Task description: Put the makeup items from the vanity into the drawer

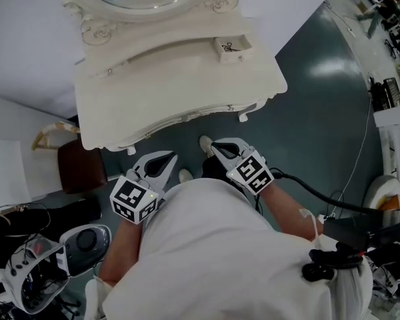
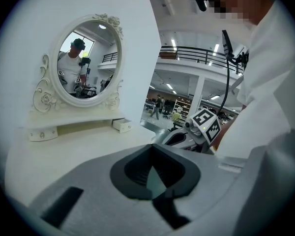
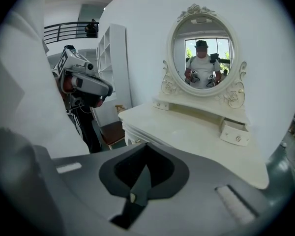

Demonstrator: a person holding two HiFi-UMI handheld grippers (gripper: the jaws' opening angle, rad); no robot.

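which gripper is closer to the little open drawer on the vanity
Right. The right gripper hangs before the vanity, almost in line with the open drawer; the left gripper is farther to the left. Both are short of it.

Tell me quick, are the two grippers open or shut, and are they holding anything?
Left gripper: shut, holding nothing.
Right gripper: shut, holding nothing.

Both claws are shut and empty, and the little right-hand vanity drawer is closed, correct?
Not quite: the drawer is pulled open, as the head view shows. The left claw and right claw are indeed shut and empty.
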